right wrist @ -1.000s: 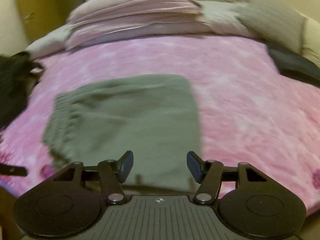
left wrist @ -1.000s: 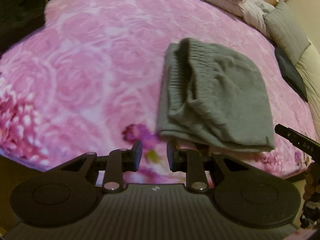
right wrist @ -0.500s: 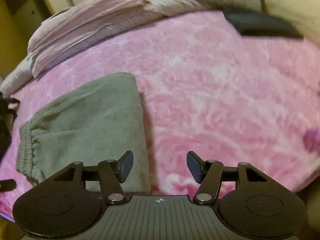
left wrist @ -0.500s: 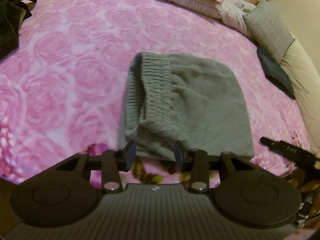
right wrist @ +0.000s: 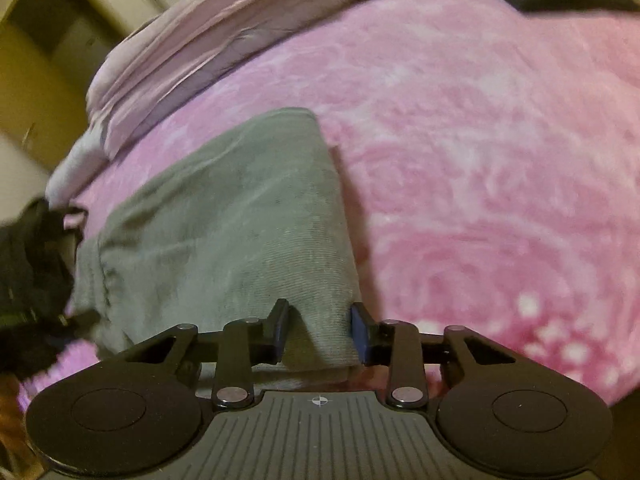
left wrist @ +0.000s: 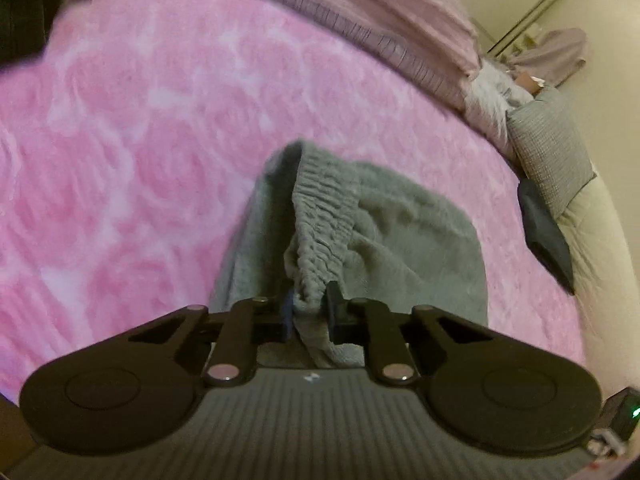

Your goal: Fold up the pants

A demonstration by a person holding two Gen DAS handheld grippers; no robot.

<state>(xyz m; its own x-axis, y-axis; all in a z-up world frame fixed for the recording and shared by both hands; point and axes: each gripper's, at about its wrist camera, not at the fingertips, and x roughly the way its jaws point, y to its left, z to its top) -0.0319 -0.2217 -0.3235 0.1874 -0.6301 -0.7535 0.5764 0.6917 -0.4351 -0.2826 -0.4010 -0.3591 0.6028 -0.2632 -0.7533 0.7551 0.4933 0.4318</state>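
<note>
A bed spread with a pink rose-patterned blanket (left wrist: 152, 128) fills both wrist views, dim indoor light softening the far edge. Nearest the left camera, the left gripper (left wrist: 309, 312) has just closed its jaws on the gathered waistband corner of the grey pants (left wrist: 400, 240), the ribbed elastic bunched between the pads. Nearest the right camera, the right gripper (right wrist: 318, 328) has just been closing too; a fold of the pants' (right wrist: 240, 216) near right-hand corner now stands between its jaws, the right pad against the cloth, though a sliver of gap shows at the left pad, so a firm pinch is likely but not certain. A second ago both grippers stood open and short of the garment; now each has a near corner. That suggests the already-halved pants, lying at the blanket's near edge, are about to be lifted for another fold. Beyond them lie a stack of folded lilac bedding (left wrist: 380, 20), a grey pillow (left wrist: 548, 152) and a dark cushion (left wrist: 544, 232).
</note>
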